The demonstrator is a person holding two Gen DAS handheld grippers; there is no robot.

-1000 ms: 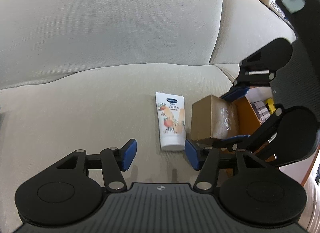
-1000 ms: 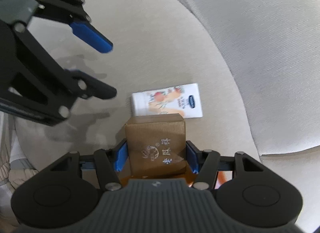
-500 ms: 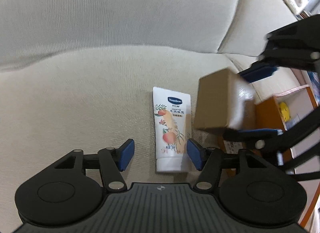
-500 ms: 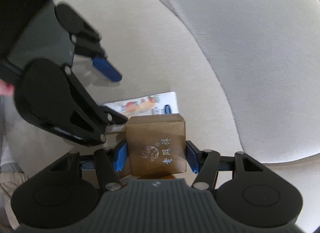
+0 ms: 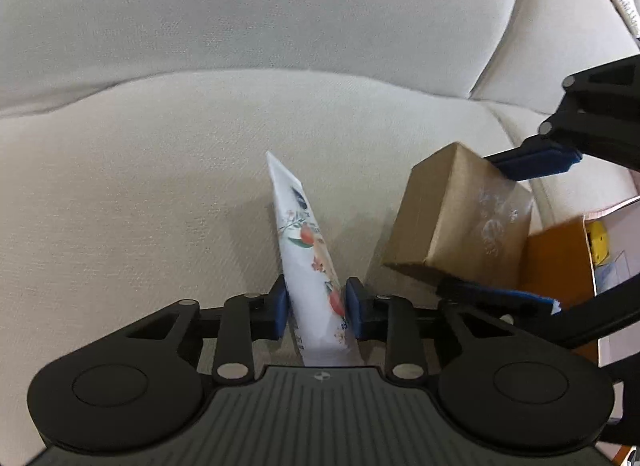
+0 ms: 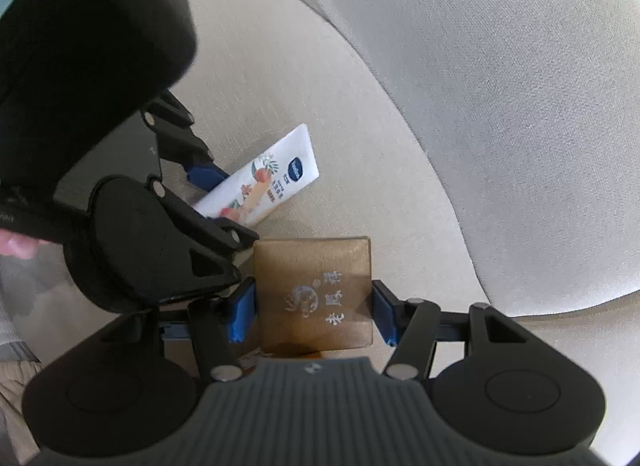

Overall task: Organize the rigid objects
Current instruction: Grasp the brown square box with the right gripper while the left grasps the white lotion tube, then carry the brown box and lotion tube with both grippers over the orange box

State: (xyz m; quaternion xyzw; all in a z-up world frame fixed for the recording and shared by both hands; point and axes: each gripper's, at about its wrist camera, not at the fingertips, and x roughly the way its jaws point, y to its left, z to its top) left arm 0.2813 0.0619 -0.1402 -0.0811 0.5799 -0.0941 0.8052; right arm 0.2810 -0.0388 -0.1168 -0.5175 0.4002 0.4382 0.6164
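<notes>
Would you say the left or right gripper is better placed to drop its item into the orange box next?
Probably the right gripper: it holds the brown box close to the orange box. The left gripper, shut on the tube, is farther away.

White lotion tube (image 5: pixel 310 258), peach/leaf print, blue logo. Gold-brown box (image 6: pixel 314 292), silver characters. Sofa (image 5: pixel 160 193) beige weave. Orange box (image 5: pixel 556 262). Black grippers, blue pads (image 5: pixel 280 308).

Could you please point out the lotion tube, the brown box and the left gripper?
Lotion tube (image 5: pixel 308 262): left wrist view, printed face.
Brown box (image 6: pixel 314 292): right wrist view, lettered face.
Left gripper (image 5: pixel 316 308): left wrist view, between fingertips.
</notes>
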